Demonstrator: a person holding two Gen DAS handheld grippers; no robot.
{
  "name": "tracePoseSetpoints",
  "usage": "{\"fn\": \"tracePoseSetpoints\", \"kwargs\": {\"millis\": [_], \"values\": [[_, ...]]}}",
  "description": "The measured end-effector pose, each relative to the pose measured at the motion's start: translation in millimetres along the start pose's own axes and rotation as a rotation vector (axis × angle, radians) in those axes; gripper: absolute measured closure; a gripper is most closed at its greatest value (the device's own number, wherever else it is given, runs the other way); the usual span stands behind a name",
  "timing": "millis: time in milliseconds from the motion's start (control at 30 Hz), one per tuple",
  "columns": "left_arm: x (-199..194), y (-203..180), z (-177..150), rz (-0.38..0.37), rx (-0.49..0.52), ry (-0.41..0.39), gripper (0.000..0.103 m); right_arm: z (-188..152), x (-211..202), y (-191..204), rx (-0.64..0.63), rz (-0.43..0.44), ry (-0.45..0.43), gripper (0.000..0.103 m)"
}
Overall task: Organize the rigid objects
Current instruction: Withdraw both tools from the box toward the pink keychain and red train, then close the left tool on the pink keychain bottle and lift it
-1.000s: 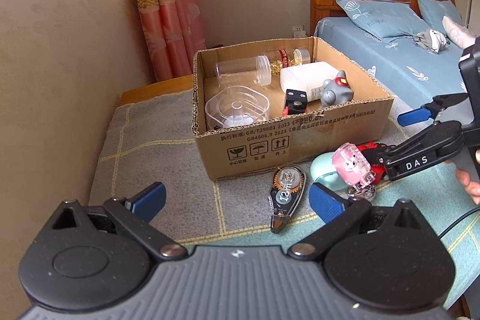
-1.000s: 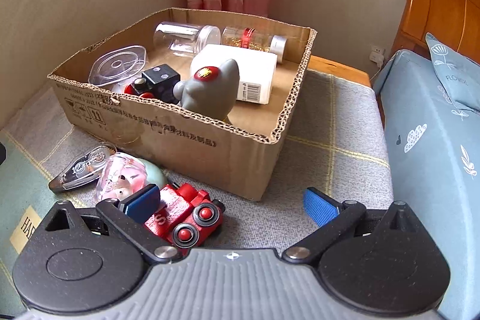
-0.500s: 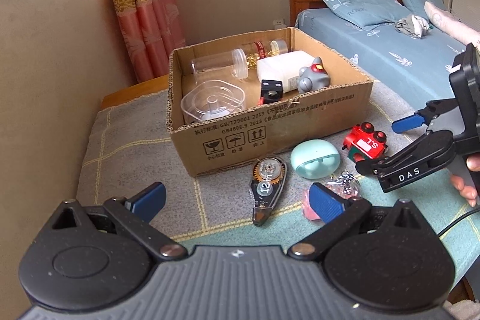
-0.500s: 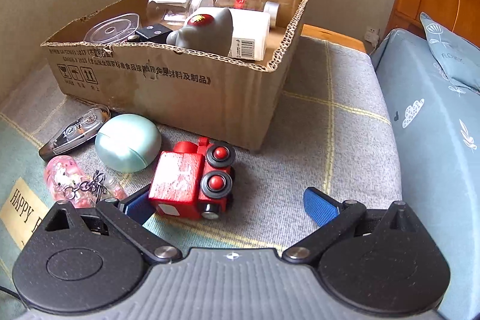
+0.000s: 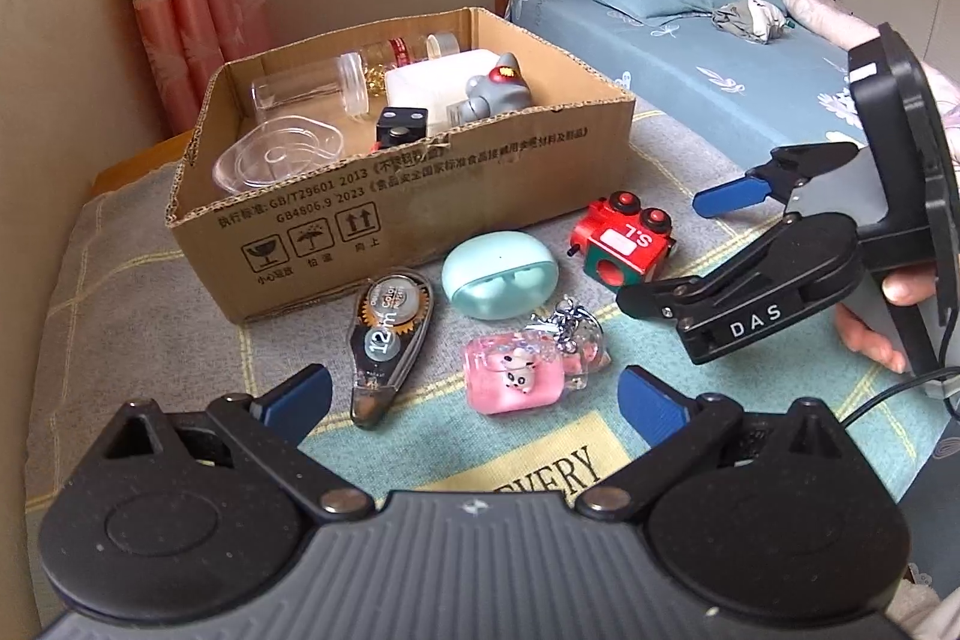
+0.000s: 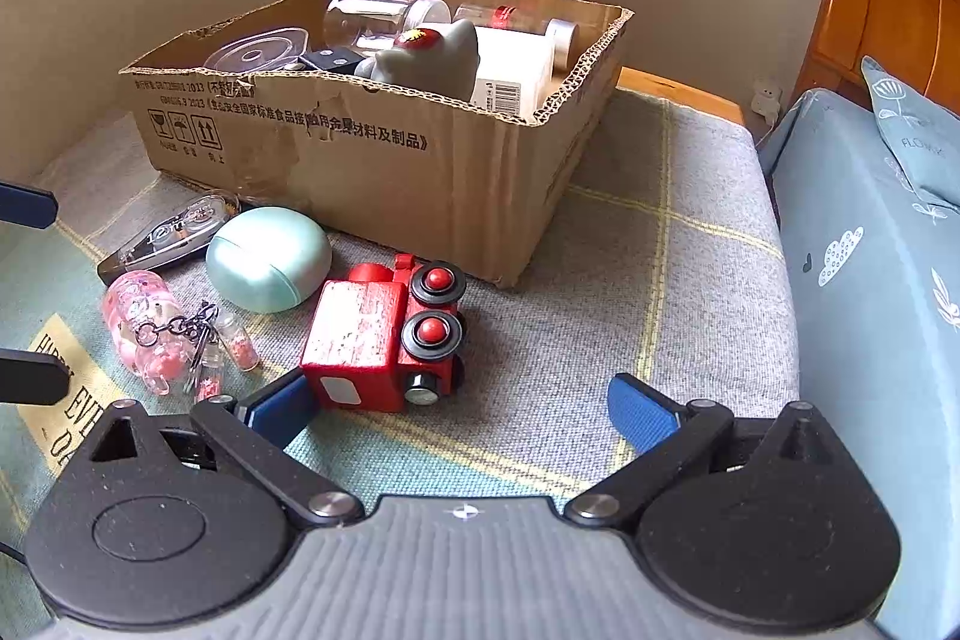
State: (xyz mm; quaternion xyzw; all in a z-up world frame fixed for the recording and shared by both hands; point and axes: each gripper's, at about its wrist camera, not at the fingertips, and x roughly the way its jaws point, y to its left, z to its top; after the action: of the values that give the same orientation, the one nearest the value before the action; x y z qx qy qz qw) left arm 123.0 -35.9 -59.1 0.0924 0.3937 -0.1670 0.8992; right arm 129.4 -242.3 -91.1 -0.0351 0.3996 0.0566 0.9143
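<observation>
Beside the open brown cardboard box (image 6: 384,160) sit a red wooden toy train (image 6: 384,340), a mint-green oval case (image 6: 267,259), a clear correction-tape dispenser (image 5: 390,334) and a pink liquid-filled keychain (image 5: 516,376). Both the right gripper (image 6: 462,409) and the left gripper (image 5: 474,397) hang spread and empty. The train looks like the next pick: the right gripper would need to straddle it before closing.

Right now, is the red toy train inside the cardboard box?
No, the red toy train sits on the blanket outside the cardboard box.
</observation>
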Motion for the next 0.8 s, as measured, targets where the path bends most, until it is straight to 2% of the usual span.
{"fn": "tracePoseSetpoints", "kwargs": {"millis": [100, 200, 267, 333, 567, 600, 667, 800], "values": [[9.8, -7.1, 0.6, 0.006, -0.009, -0.010, 0.002, -2.4, -1.0, -0.8, -0.006, 0.007, -0.013, 0.000], [16.0, -15.2, 1.7, 0.028, 0.010, -0.003, 0.009, -3.9, -1.9, -1.4, -0.011, 0.012, -0.021, 0.000], [17.0, -19.2, 1.1, 0.033, 0.025, -0.002, 0.025, -4.4, -2.2, -2.0, -0.014, 0.015, -0.025, 0.000], [19.0, -21.0, 0.9, 0.031, 0.028, 0.013, 0.034, -4.9, -2.3, -2.6, -0.017, 0.018, -0.030, 0.000], [25.9, -22.5, 2.7, 0.024, 0.014, 0.029, 0.036, -5.1, -1.8, -3.2, -0.022, 0.023, -0.036, 0.000], [27.6, -22.7, 2.9, 0.022, 0.014, 0.031, 0.038, -5.4, -1.9, -3.1, -0.022, 0.023, -0.037, 0.000], [31.1, -20.8, 2.6, 0.008, 0.005, 0.044, 0.052, -5.6, -1.9, -3.0, -0.023, 0.023, -0.038, 0.000], [30.8, -14.7, -0.1, -0.007, -0.016, 0.056, 0.053, -6.5, -1.9, -3.0, -0.022, 0.023, -0.041, 0.000]]}}
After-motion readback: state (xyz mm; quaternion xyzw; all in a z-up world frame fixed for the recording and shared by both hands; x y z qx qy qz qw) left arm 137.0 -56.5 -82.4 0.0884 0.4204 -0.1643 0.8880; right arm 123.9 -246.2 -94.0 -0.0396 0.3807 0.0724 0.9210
